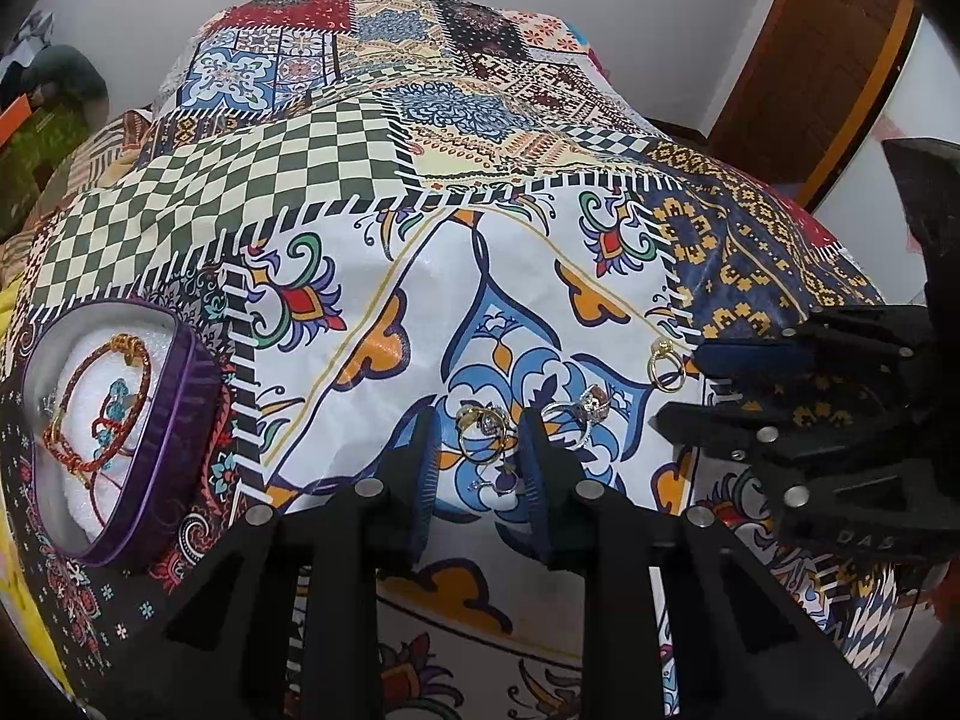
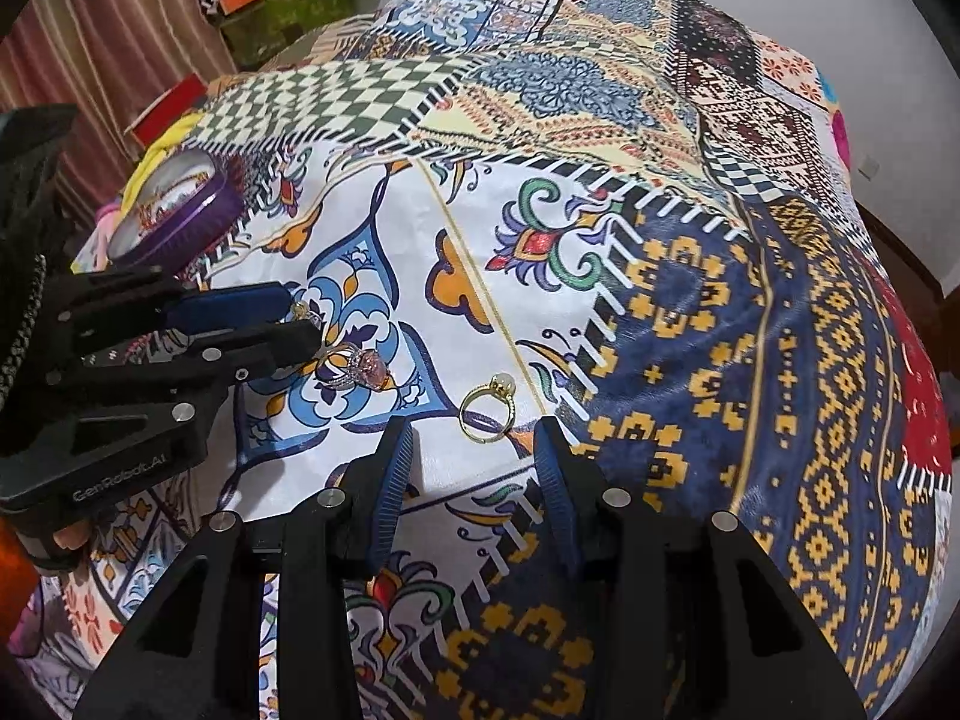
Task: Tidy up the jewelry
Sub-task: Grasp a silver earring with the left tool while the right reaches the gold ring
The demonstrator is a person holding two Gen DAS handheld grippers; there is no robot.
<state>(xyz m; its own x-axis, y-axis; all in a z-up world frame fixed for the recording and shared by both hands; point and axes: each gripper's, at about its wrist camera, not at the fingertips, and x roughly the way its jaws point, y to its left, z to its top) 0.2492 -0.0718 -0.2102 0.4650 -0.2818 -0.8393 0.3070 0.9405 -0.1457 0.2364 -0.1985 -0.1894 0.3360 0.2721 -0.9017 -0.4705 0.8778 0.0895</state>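
The desk is covered by a patterned cloth [image 1: 372,138]. At its left edge sits a purple tin [image 1: 180,396], lid off, lined white, already containing bracelets [image 1: 102,408].

The left claw [image 1: 477,456] is released, its jaws spread around a cluster of gold rings [image 1: 483,429] lying on the cloth; a pink-stone ring [image 2: 360,369] rests just beside its right finger. The right claw [image 2: 474,450] is also released, jaws flanking a gold pearl ring [image 2: 489,411].

Procedure: lower each claw until the pads straddle one band only, then close gently across the band. The pearl ring lies tilted, setting pointing away from the camera, hoop opening facing roughly upward. Expect slippage on thin bands.
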